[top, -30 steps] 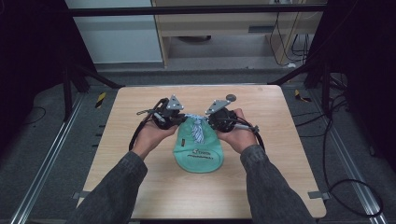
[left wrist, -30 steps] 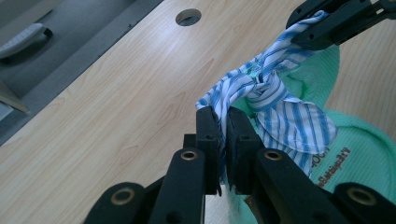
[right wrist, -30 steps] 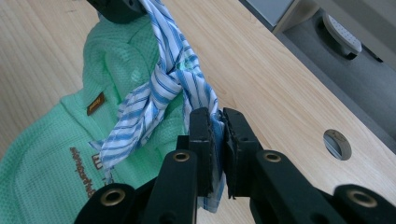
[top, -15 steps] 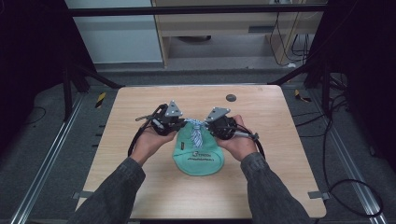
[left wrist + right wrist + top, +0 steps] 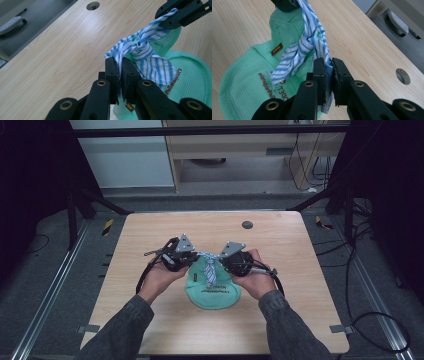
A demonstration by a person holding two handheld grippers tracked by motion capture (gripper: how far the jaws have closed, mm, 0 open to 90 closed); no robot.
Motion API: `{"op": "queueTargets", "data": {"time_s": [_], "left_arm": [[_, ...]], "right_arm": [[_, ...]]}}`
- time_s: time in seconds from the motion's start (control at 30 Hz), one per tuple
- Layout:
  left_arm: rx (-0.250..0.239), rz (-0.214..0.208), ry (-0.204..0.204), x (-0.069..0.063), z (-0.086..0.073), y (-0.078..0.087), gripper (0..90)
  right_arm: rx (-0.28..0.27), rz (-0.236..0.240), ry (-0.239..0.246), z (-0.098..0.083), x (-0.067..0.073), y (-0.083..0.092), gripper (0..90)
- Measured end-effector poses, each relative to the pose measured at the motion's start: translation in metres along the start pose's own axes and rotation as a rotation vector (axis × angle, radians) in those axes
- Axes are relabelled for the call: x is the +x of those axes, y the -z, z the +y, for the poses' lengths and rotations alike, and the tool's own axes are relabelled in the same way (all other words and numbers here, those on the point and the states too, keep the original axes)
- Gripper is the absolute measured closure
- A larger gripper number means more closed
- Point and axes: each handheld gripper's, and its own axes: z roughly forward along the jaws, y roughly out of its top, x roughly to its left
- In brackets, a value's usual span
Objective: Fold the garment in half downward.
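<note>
Sinking slightly since before, both grippers keep clamping the striped cloth (image 5: 209,266).

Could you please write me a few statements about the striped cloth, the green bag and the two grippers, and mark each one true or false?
1. Both grippers are clamped on the striped cloth. True: the left gripper and the right gripper each pinch an end.
2. The striped cloth has a knot in it. True.
3. The green bag is plain, with no lettering. False: dark lettering and a small brown label show on it.
4. The bag sits at the table's far right corner. False: it is near the middle of the table, between the hands.
5. The tabletop has a round hole. True.
</note>
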Motion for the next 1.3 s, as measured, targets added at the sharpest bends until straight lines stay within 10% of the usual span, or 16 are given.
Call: {"op": "queueTargets", "data": {"time_s": [1.3], "left_arm": [[-0.014, -0.083, -0.003, -0.039, -0.028, -0.002, 84.9]], "right_arm": [[0.018, 0.04, 0.016, -0.025, 0.019, 0.008, 79.7]]}}
